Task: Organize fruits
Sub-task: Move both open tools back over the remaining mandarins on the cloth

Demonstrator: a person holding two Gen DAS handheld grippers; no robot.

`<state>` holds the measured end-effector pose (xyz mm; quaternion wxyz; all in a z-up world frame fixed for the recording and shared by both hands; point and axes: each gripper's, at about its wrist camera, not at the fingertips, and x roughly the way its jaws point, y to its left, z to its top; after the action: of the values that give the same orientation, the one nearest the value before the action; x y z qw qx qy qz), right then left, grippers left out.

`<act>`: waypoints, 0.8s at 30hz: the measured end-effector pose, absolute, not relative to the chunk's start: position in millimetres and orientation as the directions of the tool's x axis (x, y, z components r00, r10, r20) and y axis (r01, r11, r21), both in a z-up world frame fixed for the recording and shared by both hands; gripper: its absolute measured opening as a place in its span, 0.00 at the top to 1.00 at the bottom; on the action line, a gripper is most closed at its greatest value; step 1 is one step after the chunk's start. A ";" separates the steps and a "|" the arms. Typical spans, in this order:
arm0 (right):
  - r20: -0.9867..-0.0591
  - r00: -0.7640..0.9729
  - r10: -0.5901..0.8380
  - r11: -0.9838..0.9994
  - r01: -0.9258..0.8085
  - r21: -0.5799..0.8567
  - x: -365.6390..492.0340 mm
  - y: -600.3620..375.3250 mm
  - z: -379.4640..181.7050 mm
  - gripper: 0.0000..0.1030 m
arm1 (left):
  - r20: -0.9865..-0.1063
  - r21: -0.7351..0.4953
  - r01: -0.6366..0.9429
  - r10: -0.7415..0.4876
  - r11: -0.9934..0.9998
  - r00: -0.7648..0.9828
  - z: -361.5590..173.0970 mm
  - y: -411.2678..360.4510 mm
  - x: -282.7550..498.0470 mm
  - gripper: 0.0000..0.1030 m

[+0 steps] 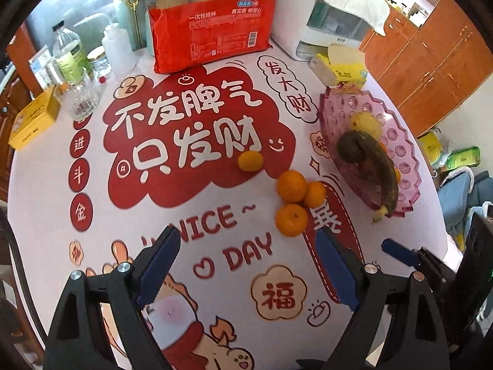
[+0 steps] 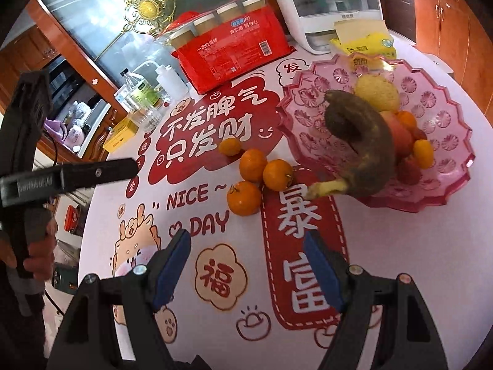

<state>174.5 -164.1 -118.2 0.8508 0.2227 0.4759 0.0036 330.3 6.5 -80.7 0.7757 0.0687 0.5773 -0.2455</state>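
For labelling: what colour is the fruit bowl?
Translucent pink fruit bowl with a moulded round citrus-slice pattern; clearest in the right wrist view.

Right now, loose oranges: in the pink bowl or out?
Out. Four oranges sit on the tablecloth beside the pink bowl, not touching it. Both grippers are open and hold nothing.

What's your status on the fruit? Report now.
Left gripper and right gripper open, empty. Four oranges loose on table, beside pink fruit bowl. Blackened banana overhangs bowl rim.
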 end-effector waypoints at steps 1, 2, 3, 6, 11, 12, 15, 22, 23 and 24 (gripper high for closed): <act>-0.810 0.545 0.216 0.902 0.206 0.379 177.8 -162.5 -120.0 0.26 | -0.929 -0.181 0.469 -0.307 0.864 0.206 -81.7 5.8 337.5 0.14; -0.814 0.541 0.212 0.904 0.209 0.374 182.1 -160.4 -122.7 0.26 | -0.930 -0.178 0.479 -0.306 0.859 0.204 -82.2 4.6 343.3 0.14; -0.818 0.538 0.206 0.905 0.213 0.368 185.4 -159.0 -124.5 0.26 | -0.932 -0.169 0.489 -0.301 0.856 0.204 -83.0 2.4 349.6 0.14; -0.829 0.524 0.196 0.911 0.217 0.352 197.1 -153.1 -132.0 0.26 | -0.936 -0.157 0.520 -0.295 0.840 0.193 -88.3 -6.1 371.6 0.14; -0.843 0.509 0.174 0.923 0.215 0.321 214.9 -142.0 -144.5 0.26 | -0.937 -0.188 0.557 -0.318 0.809 0.147 -98.6 -23.2 402.4 0.14; -0.844 0.508 0.169 0.925 0.213 0.314 217.6 -139.4 -146.5 0.26 | -0.938 -0.187 0.559 -0.315 0.808 0.142 -101.2 -26.6 406.6 0.14; -0.848 0.507 0.155 0.930 0.215 0.299 226.8 -133.0 -153.6 0.26 | -0.947 -0.188 0.558 -0.300 0.808 0.116 -115.2 -35.3 417.4 0.14; -0.841 0.531 0.104 0.935 0.235 0.264 235.5 -128.4 -168.1 0.27 | -0.951 -0.231 0.537 -0.305 0.811 0.052 -151.9 -48.3 426.5 0.14; -0.840 0.534 0.101 0.936 0.235 0.262 236.6 -128.0 -170.6 0.27 | -0.951 -0.231 0.540 -0.304 0.810 0.049 -155.0 -49.9 426.5 0.14; -0.840 0.533 0.105 0.935 0.235 0.266 238.4 -128.1 -173.4 0.28 | -0.953 -0.227 0.542 -0.299 0.809 0.047 -158.9 -51.7 426.7 0.14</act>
<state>238.4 -128.1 -173.4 0.8575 0.1763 0.4818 -0.0381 426.7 -51.7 -158.9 0.7171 0.0972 0.6247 -0.2933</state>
